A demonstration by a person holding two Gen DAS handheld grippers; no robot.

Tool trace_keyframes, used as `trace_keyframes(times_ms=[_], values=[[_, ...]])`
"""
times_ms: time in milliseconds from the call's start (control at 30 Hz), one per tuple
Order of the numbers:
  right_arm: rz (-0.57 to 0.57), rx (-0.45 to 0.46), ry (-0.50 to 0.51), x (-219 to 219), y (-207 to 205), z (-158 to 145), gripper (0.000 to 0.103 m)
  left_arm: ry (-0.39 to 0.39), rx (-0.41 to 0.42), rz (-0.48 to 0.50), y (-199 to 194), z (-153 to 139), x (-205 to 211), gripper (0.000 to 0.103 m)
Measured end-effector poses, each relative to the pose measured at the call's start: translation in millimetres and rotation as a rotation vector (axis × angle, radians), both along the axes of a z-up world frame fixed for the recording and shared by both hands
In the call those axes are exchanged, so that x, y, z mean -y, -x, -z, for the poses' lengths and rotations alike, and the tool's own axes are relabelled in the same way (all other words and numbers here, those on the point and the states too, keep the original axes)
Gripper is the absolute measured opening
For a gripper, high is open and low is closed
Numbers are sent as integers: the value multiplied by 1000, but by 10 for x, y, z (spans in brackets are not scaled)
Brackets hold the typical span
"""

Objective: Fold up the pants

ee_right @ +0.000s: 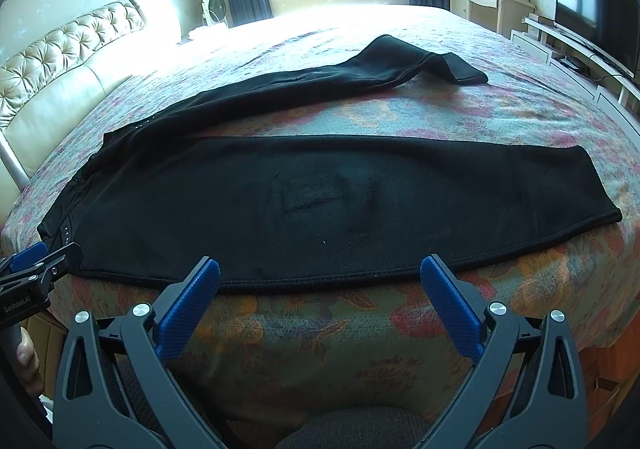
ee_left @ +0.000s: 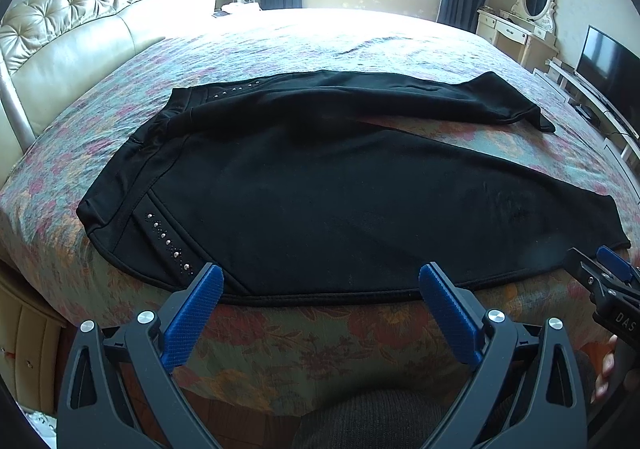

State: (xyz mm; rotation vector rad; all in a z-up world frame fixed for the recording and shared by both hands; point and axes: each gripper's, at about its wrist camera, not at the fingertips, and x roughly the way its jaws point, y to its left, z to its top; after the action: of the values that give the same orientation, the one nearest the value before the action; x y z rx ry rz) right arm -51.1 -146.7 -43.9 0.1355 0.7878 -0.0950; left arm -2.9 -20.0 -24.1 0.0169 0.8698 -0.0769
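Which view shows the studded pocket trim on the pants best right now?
The left wrist view: the studded trim sits close and sharp near the waistband of the pants, just beyond the open left tool. The right wrist view shows only a few studs at its far left edge.

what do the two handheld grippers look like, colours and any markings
Both match: the left gripper and right gripper have black skeletal arms with triangular cutouts, silver round pivot pins and blue textured fingers. Side-on, white lettering shows on each body, reading "GenRobot.AI" on the left.
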Motion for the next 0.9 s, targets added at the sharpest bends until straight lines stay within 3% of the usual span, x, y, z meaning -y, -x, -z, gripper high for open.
trace_keyframes(times_ms=[800,900], values=[[-9,-33,-64,25,-95,68,101,-4,2,12,-56,3,-29,98],[-13,-33,-75,29,-118,72,101,1,-67,38,-152,42,-66,98]])
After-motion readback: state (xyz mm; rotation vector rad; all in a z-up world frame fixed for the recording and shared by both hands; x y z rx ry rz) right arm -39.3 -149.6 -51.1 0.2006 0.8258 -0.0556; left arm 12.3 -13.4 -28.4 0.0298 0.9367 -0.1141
